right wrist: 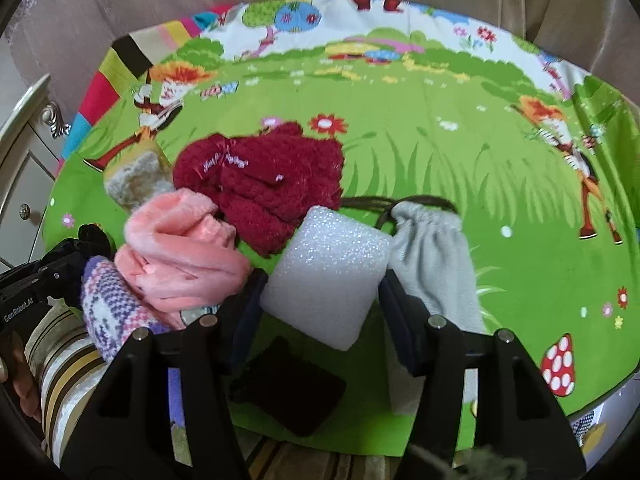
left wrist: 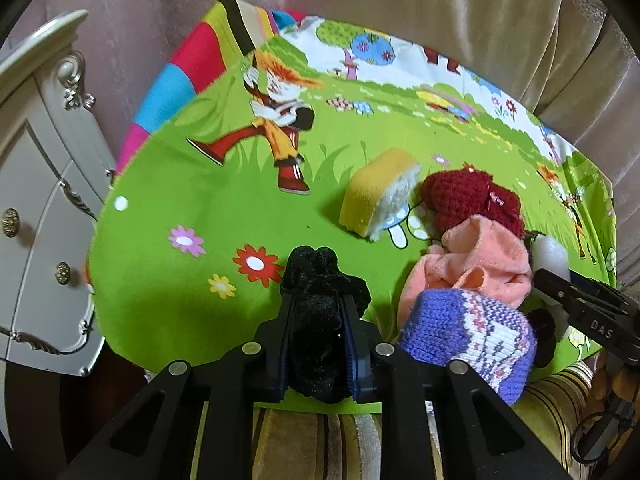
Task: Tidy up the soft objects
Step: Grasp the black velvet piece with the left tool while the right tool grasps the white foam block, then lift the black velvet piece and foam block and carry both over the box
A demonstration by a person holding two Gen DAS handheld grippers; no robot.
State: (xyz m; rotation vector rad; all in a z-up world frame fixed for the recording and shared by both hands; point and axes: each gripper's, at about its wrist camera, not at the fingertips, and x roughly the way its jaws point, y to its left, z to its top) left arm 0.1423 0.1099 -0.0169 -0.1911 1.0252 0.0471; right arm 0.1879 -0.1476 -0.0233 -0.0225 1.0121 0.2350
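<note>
On the bright green cartoon cloth point(left wrist: 168, 240), the left gripper point(left wrist: 318, 312) has its jaws pinched on a black velvety scrunchie point(left wrist: 320, 280). Just right of it lie a purple knitted piece point(left wrist: 472, 336), a peach fleece cloth point(left wrist: 476, 256) and a dark red knit point(left wrist: 468, 196). Further right, the right gripper point(right wrist: 320, 284) sits half open, a white foam block point(right wrist: 328, 272) touching both pads.

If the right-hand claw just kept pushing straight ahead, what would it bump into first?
The white foam block already sits between the right gripper's fingers, so it comes first. Beyond it lies the dark red knitted piece, though depth is hard to judge in this fisheye view.
</note>
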